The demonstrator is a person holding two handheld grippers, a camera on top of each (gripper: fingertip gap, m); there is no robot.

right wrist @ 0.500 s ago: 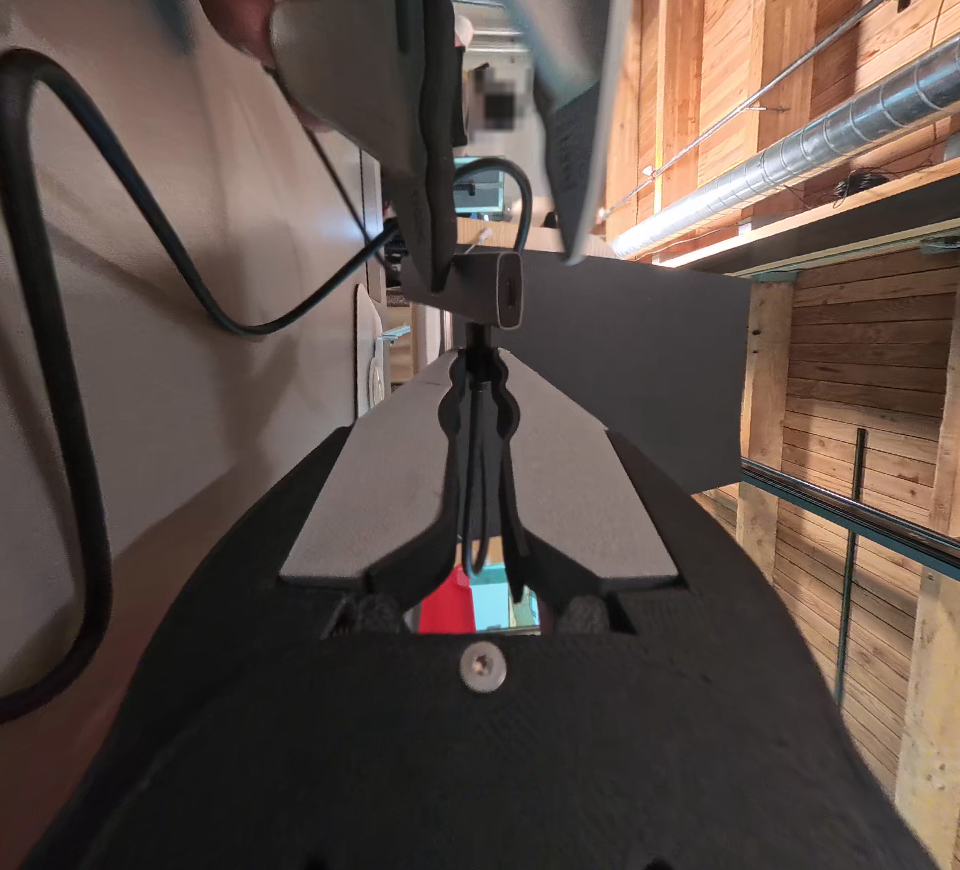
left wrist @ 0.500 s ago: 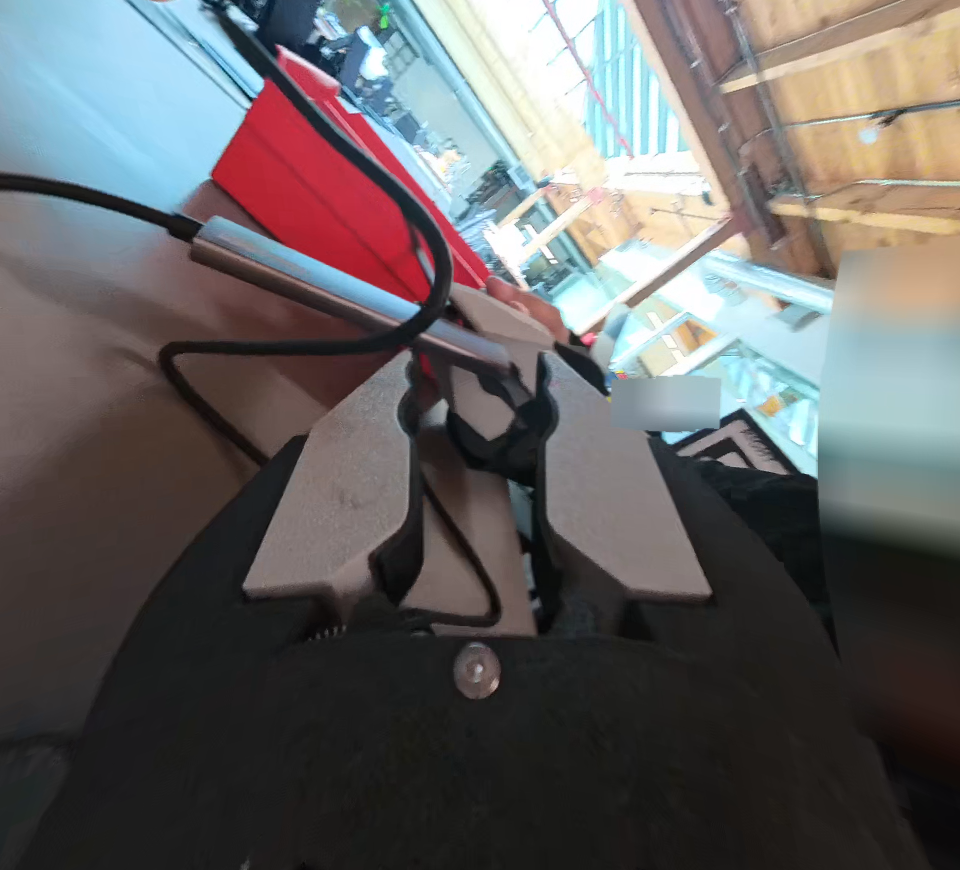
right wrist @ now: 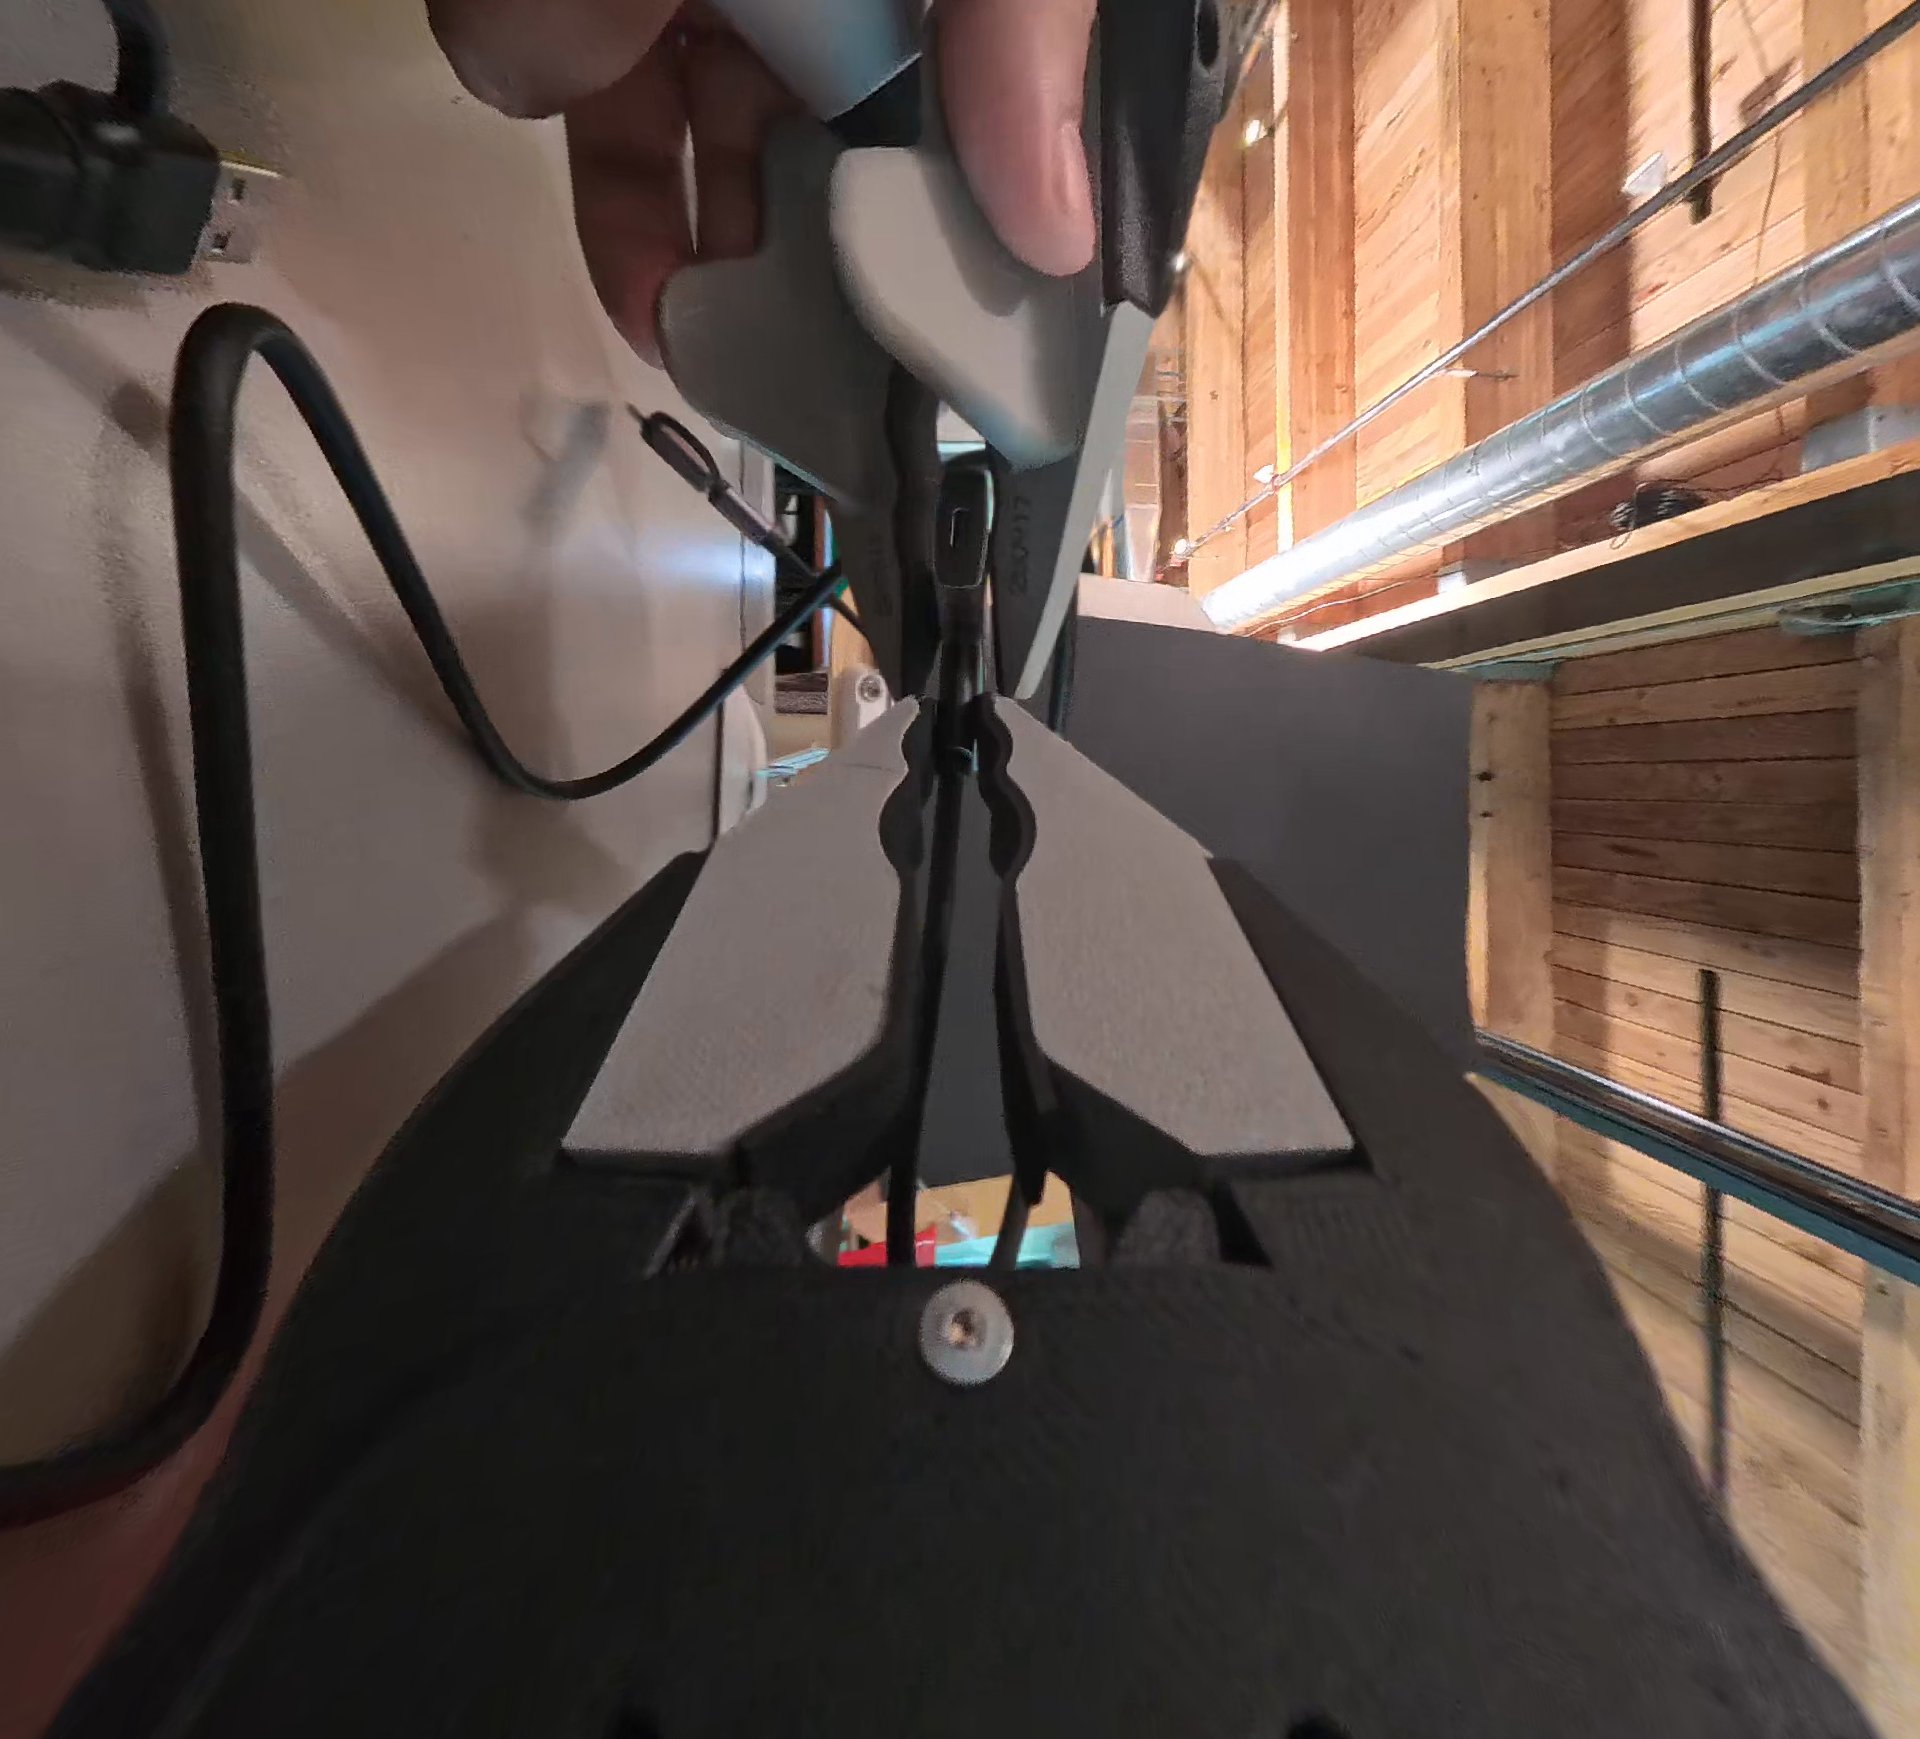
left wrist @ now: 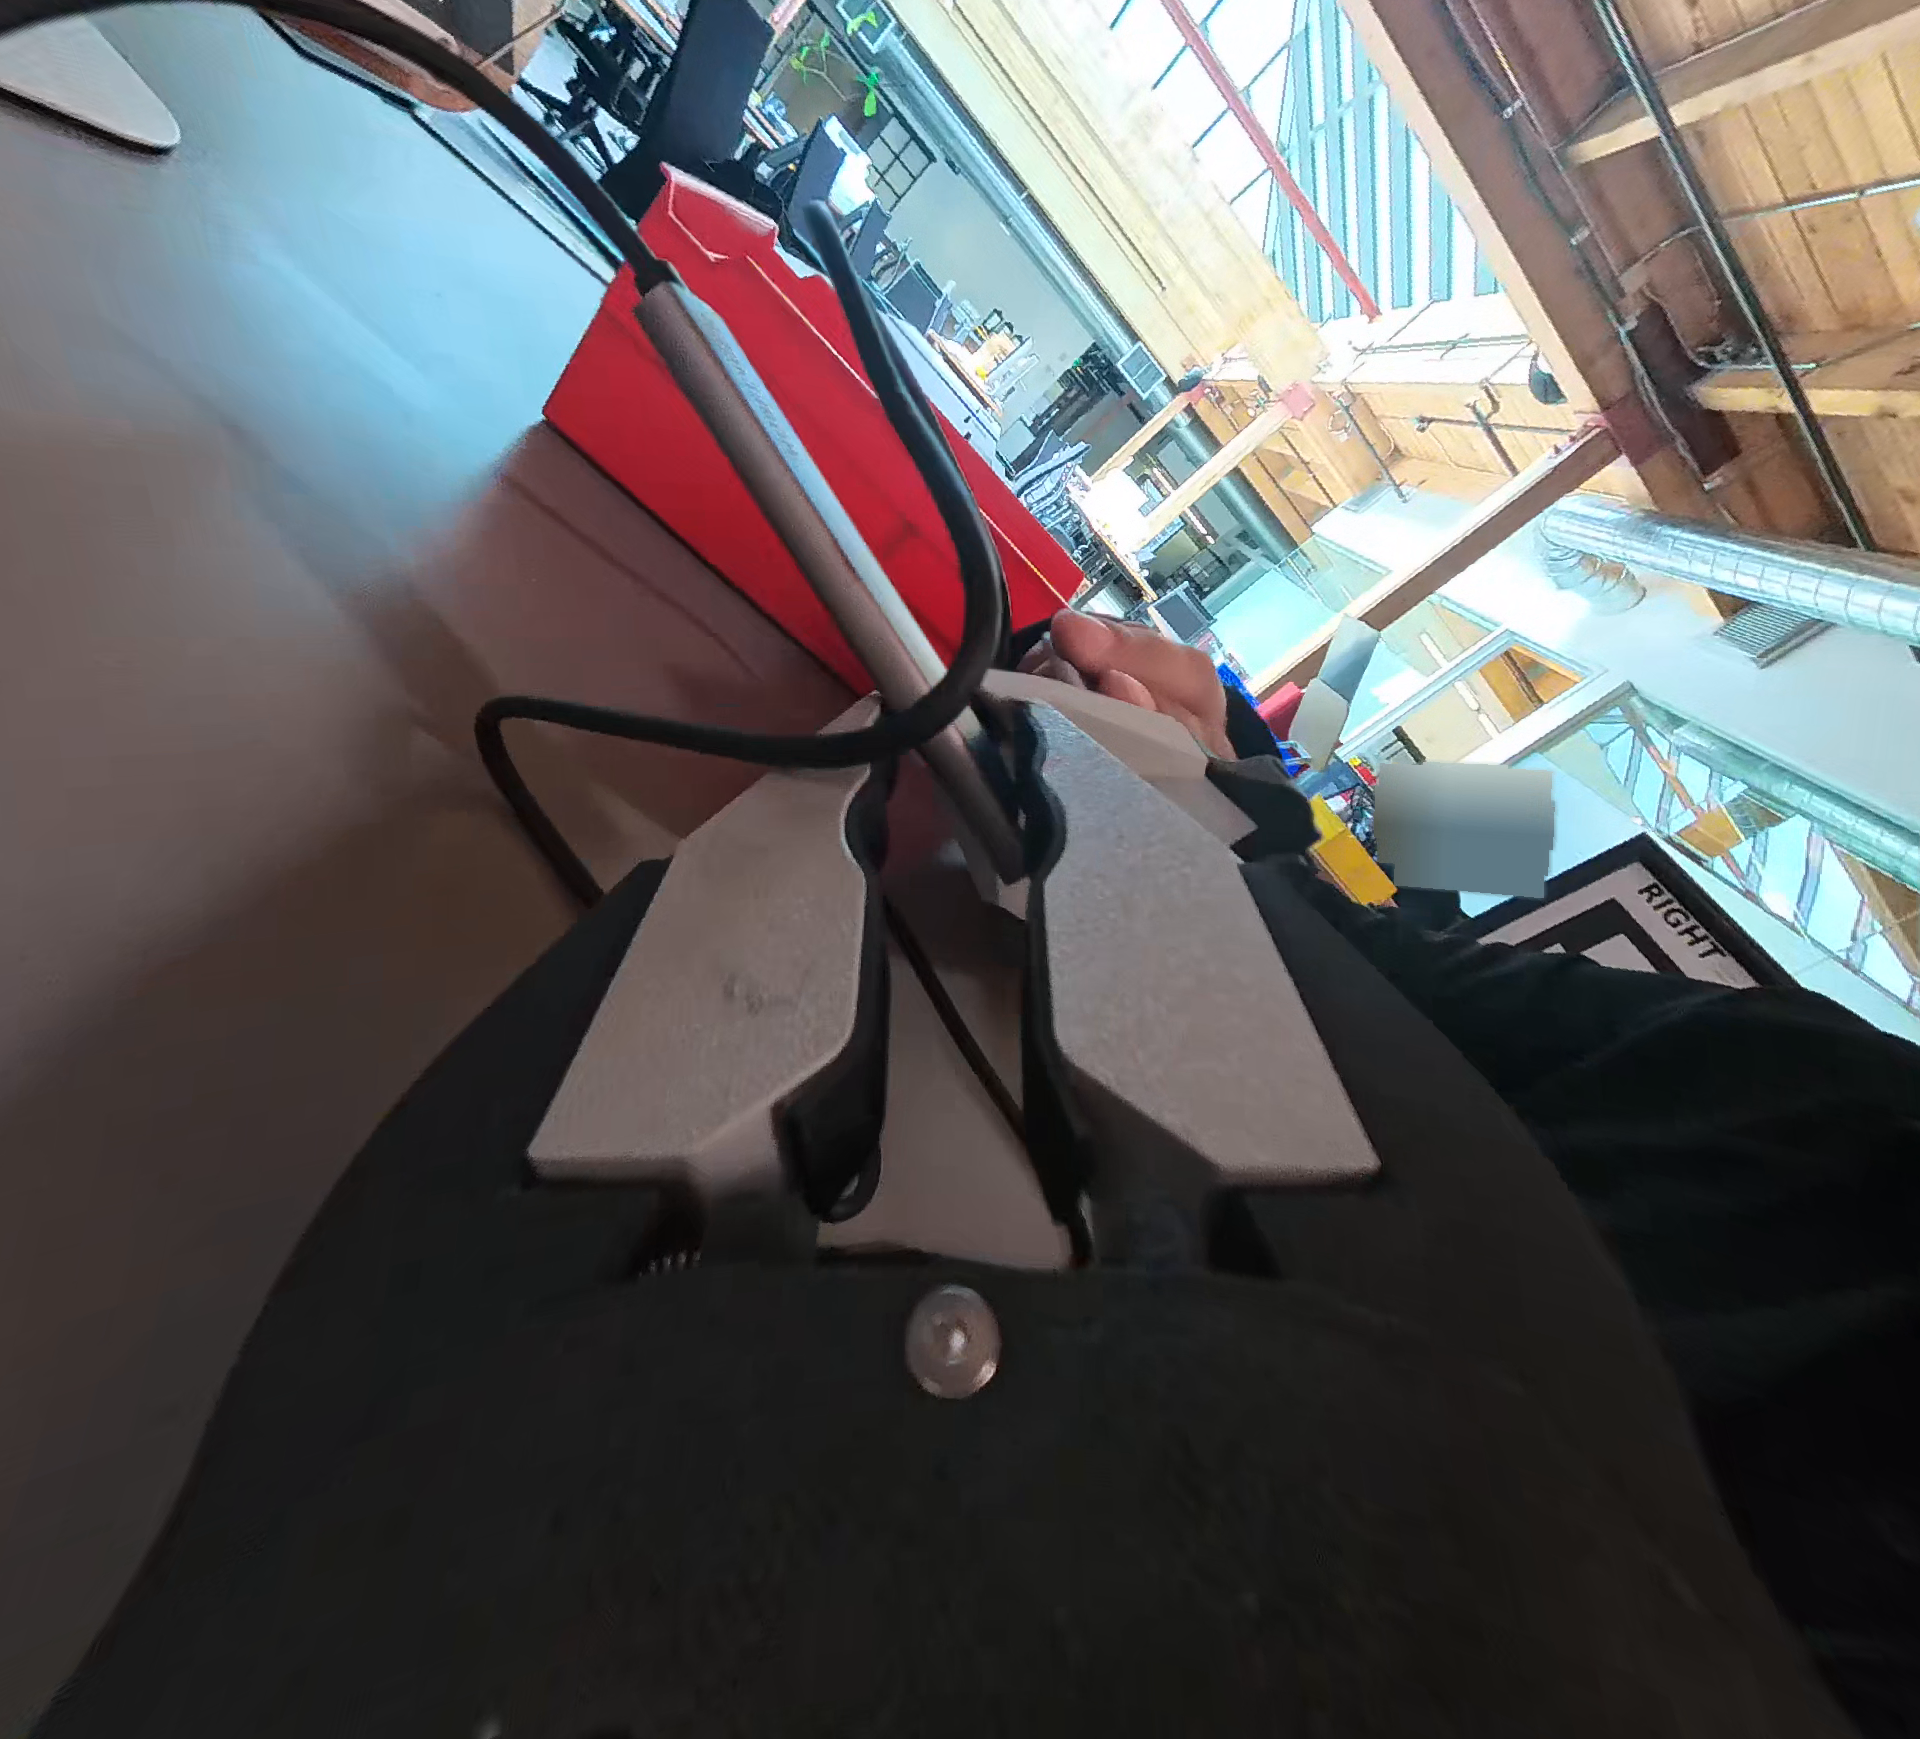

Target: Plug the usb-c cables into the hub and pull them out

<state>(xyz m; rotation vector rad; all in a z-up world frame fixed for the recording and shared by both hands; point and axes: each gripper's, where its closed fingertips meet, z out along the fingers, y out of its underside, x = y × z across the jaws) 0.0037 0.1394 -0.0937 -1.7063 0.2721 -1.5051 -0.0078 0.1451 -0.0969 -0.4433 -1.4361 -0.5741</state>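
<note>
Grey hub [left wrist: 821,536] pinched at its near end betw left gripper [left wrist: 961,759] tips, slanting up-left. Right gripper [right wrist: 951,713] pressed together on black usb-c cable [right wrist: 940,910], plug just below hub's port.

Beyond the fingers in the left wrist view, a red box [left wrist: 727,432] sits on the pale bench [left wrist: 260,463], with a dark office chair [left wrist: 691,79] farther off. In the right wrist view, a black power plug [right wrist: 104,193] lies on the bench left of the fingers; a silver duct [right wrist: 1558,453] and wooden plank wall [right wrist: 1455,183] stand to their right.
</note>
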